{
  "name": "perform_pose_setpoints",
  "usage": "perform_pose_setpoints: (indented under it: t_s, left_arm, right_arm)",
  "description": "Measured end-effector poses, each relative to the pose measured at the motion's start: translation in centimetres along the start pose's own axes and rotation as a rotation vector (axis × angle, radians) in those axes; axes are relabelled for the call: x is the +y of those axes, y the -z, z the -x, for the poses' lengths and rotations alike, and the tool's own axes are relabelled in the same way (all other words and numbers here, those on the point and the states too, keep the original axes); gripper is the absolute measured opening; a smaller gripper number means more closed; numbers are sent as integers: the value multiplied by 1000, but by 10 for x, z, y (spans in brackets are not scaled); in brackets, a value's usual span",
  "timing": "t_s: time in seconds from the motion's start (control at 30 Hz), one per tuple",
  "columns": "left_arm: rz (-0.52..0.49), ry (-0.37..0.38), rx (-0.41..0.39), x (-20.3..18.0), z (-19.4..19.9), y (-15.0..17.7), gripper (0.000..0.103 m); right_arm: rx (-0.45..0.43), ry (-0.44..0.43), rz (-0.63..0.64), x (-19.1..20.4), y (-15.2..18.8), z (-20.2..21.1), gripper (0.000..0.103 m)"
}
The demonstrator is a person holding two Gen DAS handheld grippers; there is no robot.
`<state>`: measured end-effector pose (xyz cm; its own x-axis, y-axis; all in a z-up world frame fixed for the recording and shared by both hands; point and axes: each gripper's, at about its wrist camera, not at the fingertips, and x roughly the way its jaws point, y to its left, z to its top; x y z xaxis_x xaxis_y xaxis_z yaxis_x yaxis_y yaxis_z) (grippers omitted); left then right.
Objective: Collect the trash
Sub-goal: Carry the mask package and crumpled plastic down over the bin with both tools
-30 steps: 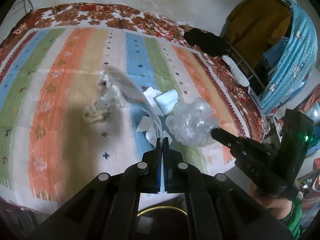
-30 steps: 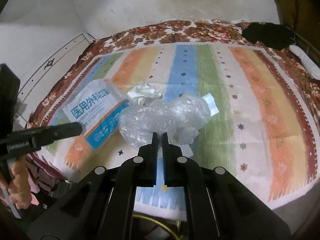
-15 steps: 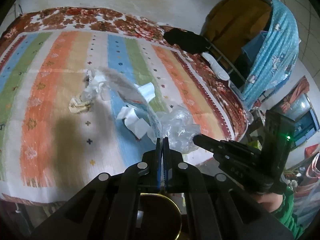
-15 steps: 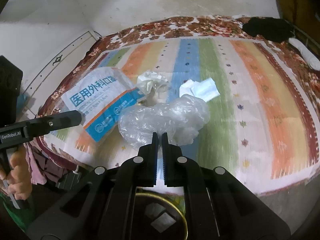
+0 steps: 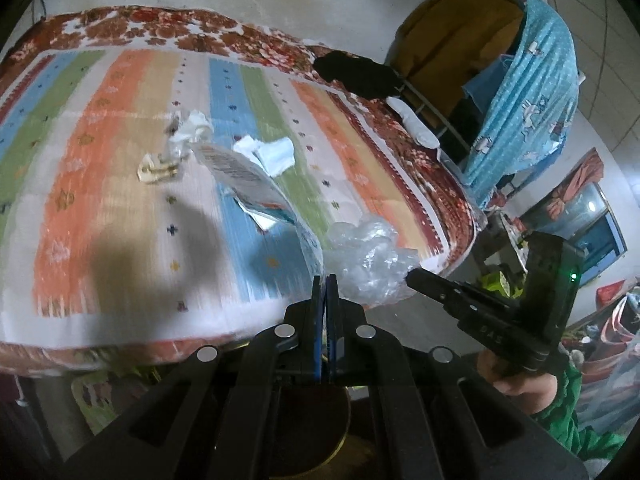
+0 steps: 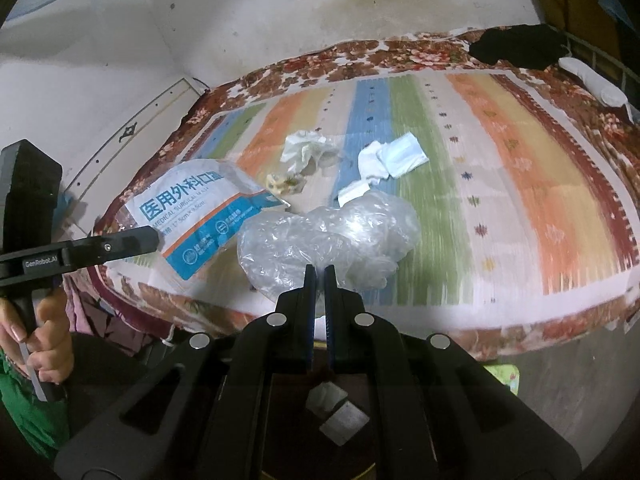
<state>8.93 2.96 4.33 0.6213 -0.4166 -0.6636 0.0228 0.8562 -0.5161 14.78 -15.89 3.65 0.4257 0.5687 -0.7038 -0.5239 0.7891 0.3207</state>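
My left gripper is shut on one end of a white and blue surgical-mask package, which hangs clear of the striped bedspread. The right wrist view shows that package pinched by the left gripper. My right gripper is shut on a crumpled clear plastic bag, also seen as the bag beside the right gripper. Both grippers sit at the bed's near edge, above a dark bin holding white scraps.
Still lying on the bed are a crumpled white tissue, a folded white and blue piece, a yellowish scrap and a small white slip. A black cloth lies at the far corner. A blue patterned cloth hangs by the bed.
Both grippers have pulled back from the middle of the bed to its near edge, carrying the package and the plastic bag. The bin has come into view beneath them.
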Motion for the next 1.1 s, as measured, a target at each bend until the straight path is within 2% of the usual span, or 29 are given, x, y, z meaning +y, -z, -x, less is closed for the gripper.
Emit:
perform_pose_setpoints:
  t_s: [0.27, 0.4, 0.6, 0.77, 0.87, 1.1]
  left_arm:
    - [-22, 37, 22, -10, 6, 43, 1]
    - [10, 4, -1, -3, 13, 58, 1]
    - [49, 5, 19, 4, 15, 72, 1]
    - [50, 34, 62, -2, 15, 92, 1]
    - [43, 38, 119, -6, 11, 110, 1]
    - [50, -32, 244, -8, -1, 148, 1]
  right_arm:
    - [51, 1, 4, 5, 40, 6, 3]
    - [63, 9, -4, 7, 53, 8, 3]
    - [88, 10, -7, 12, 70, 8, 3]
    - [127, 13, -14, 16, 87, 5, 3]
    - [163, 24, -34, 15, 100, 1, 3]
    - [232, 32, -111, 11, 124, -13, 3]
